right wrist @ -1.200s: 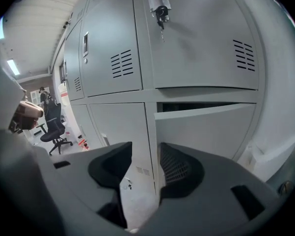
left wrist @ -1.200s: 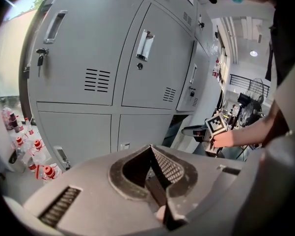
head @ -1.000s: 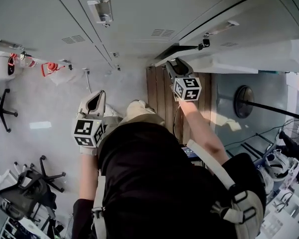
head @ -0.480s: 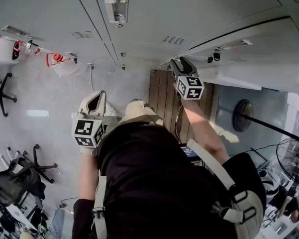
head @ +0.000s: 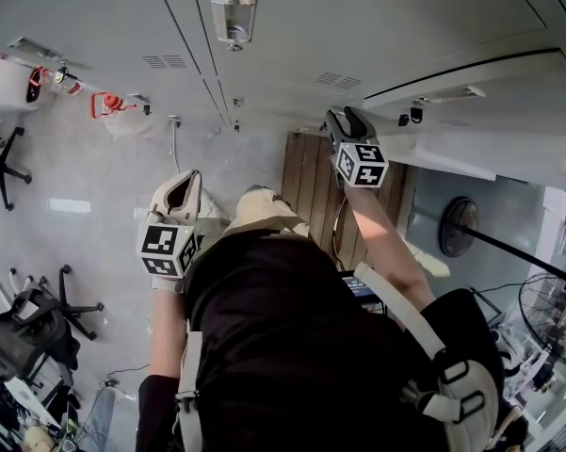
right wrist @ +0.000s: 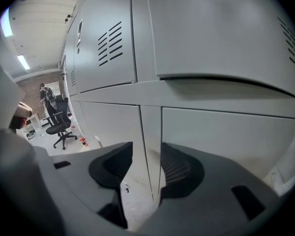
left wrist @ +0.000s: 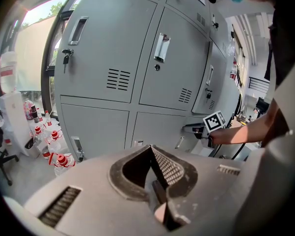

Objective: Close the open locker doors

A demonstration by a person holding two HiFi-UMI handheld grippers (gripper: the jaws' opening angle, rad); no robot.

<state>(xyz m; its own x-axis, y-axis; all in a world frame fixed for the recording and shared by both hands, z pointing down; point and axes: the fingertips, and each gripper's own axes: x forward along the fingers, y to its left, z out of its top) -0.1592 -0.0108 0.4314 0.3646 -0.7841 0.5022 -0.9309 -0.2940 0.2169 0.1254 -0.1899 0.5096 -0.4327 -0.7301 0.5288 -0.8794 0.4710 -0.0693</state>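
Note:
Grey lockers [head: 292, 26] fill the wall ahead. At the right of the head view one locker door [head: 490, 135] stands ajar, with a key [head: 414, 113] near its edge. My right gripper [head: 339, 118] reaches to that door's edge; whether it touches I cannot tell. In the right gripper view the right gripper [right wrist: 146, 151] is open, nothing between its fingers, close to the locker fronts [right wrist: 108, 43]. My left gripper [head: 182, 182] hangs back by my body. Its own view shows the left gripper [left wrist: 151, 149] shut and empty, facing closed lockers [left wrist: 118, 58] and the right gripper [left wrist: 189, 128].
Several red-capped bottles [left wrist: 56, 159] stand on the floor by the lockers at the left. Office chairs [head: 24, 332] are behind on the left. A wooden floor panel [head: 306, 172] lies below the right gripper, and a fan stand [head: 457, 226] is at the right.
The right gripper has moved in toward the lockers, and the ajar door has swung closer to the locker front. The left gripper has stayed in place.

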